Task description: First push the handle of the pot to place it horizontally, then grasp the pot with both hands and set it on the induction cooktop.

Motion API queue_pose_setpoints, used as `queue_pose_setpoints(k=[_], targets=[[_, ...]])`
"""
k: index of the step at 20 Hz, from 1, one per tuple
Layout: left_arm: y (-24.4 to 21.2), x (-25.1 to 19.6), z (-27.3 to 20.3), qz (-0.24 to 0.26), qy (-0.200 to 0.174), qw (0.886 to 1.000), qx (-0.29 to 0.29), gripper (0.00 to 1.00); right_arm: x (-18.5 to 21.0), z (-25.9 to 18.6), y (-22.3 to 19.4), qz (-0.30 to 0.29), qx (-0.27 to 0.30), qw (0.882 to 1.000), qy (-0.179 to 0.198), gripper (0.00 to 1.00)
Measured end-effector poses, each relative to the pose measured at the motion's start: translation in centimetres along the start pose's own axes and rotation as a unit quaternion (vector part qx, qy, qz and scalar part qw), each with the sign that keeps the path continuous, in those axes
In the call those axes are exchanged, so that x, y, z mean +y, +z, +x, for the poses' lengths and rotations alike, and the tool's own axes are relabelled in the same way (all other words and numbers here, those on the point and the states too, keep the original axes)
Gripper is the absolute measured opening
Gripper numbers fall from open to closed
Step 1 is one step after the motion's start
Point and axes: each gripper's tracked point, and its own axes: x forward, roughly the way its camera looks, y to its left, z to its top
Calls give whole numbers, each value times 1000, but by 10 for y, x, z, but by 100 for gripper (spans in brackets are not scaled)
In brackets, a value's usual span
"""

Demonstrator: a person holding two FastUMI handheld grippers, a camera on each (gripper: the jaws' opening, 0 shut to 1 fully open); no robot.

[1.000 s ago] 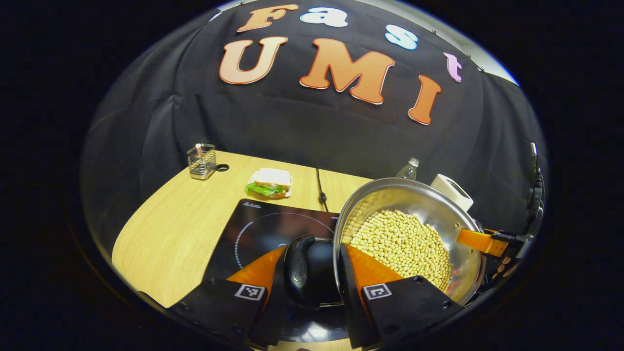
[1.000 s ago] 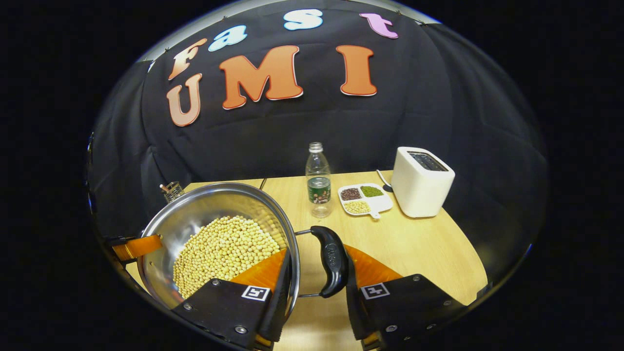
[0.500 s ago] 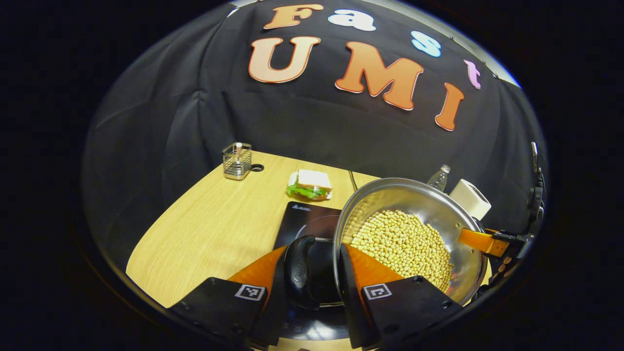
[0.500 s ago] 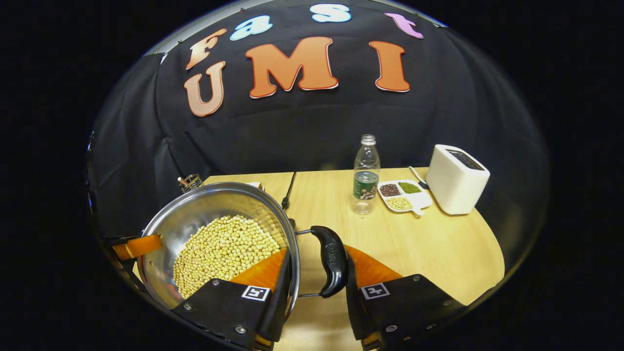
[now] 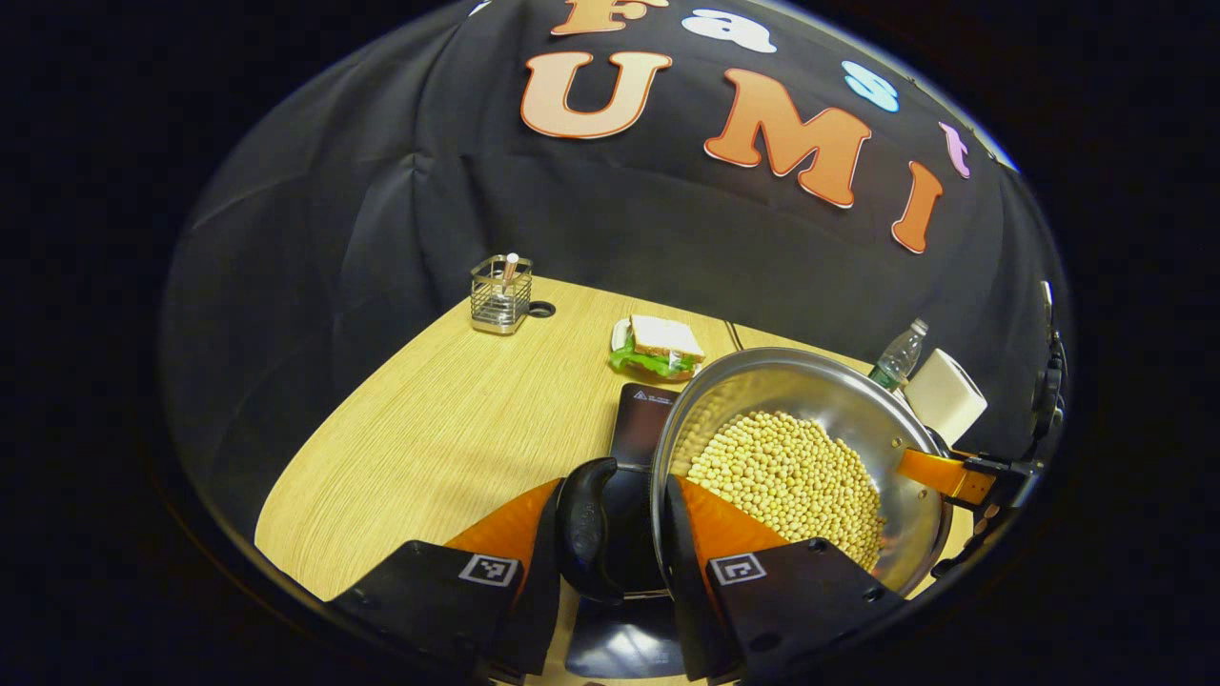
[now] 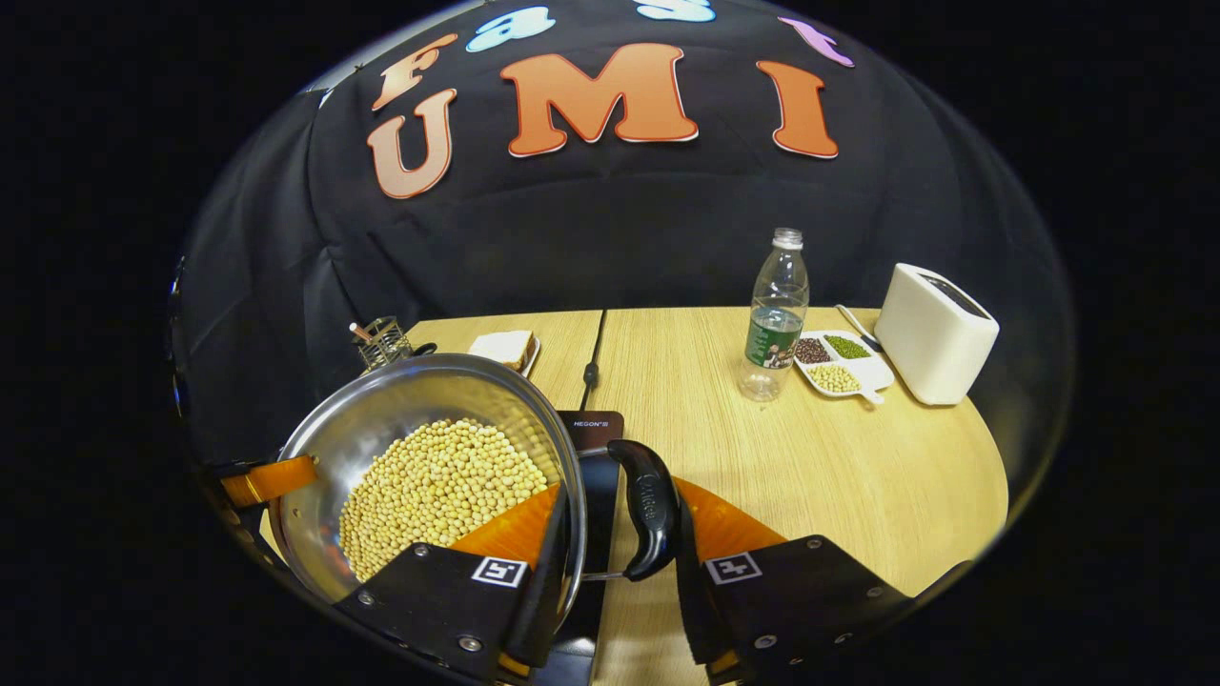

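A steel pot [image 5: 810, 419] full of pale soybeans [image 5: 786, 481] is held between both grippers. My left gripper [image 5: 610, 491] is shut on the pot's black left handle [image 5: 583, 524] and rim, one finger reaching inside the pot. My right gripper [image 6: 620, 495] is shut the same way on the black right handle [image 6: 648, 510] of the pot [image 6: 381, 419]. The black induction cooktop [image 5: 639, 419] lies under the pot, mostly hidden; its far right corner [image 6: 593, 424] peeks out beyond the rim. Across the pot, each view shows the other gripper's finger [image 5: 939, 474] [image 6: 265, 481].
On the wooden table [image 5: 448, 419] stand a wire holder [image 5: 500, 295] and a sandwich on a plate [image 5: 660, 345] at the back left. A water bottle [image 6: 774, 314], a divided dish of beans [image 6: 841, 362] and a white toaster [image 6: 936, 333] stand at the back right. A black cable [image 6: 593, 354] runs back from the cooktop.
Both grippers have carried the pot to the left; it went from beside the cooktop to over it, covering most of the cooktop. Both grips are unchanged.
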Motion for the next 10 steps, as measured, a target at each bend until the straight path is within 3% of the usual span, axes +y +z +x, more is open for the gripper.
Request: queue_pose_setpoints(k=[10], targets=[[-9, 2, 25, 5, -3, 1000, 22, 61, -4, 16, -12, 3, 20, 1000, -2, 56]])
